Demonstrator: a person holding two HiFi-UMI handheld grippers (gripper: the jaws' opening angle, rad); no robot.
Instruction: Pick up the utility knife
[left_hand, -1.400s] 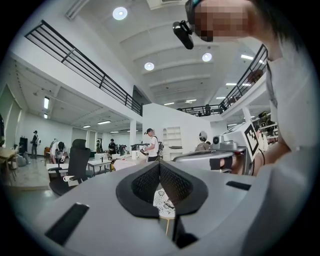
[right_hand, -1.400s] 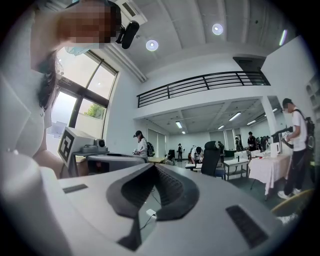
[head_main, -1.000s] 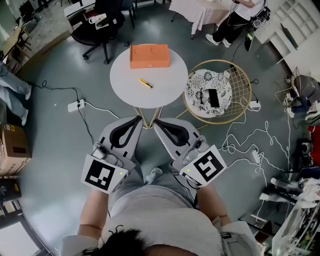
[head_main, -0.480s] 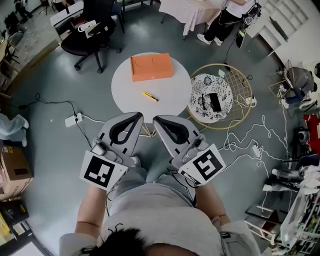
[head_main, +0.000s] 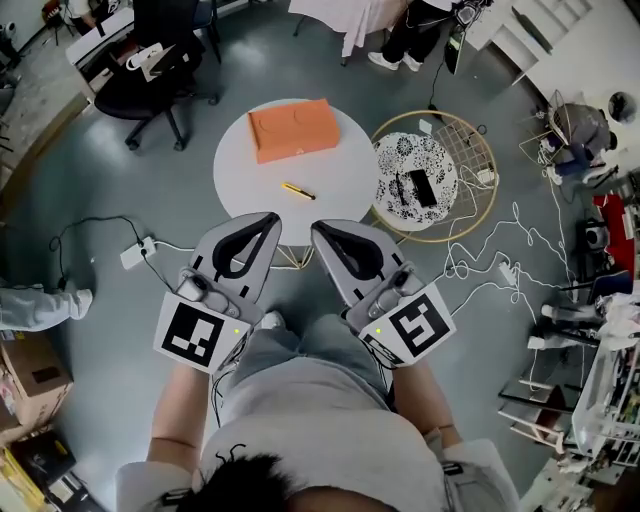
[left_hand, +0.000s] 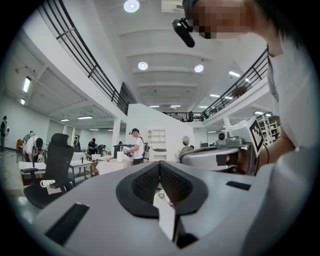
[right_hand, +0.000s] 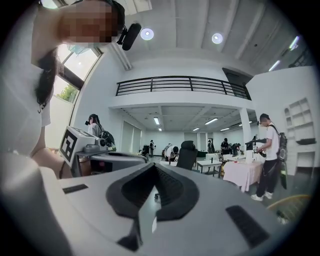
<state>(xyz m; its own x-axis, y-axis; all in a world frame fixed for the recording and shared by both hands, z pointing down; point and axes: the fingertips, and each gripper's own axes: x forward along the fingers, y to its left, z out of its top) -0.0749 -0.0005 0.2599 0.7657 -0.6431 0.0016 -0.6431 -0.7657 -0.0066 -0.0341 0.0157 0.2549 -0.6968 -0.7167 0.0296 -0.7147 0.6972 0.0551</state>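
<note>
Since the earlier frames both grippers have come forward, so their tips now lie over the near edge of the white round table (head_main: 340, 172), and the room has turned a little in the head view. I hold the left gripper (head_main: 266, 218) and the right gripper (head_main: 320, 228) side by side, low before the body and pointing at the table. I judge this is an approach and not yet a reach. In each gripper view the jaws are pressed together with nothing between them, so they must part before any grasp.

The yellow utility knife (head_main: 298, 190) lies flat on a bare part of the table, well apart from both grippers. It is near the orange box (head_main: 293, 130) but not touching it, so the near side is free for a grasp.

I can read no writing anywhere. The box shows no print that I can make out, and the marker cubes (head_main: 195, 340) carry only black and white squares.
</note>
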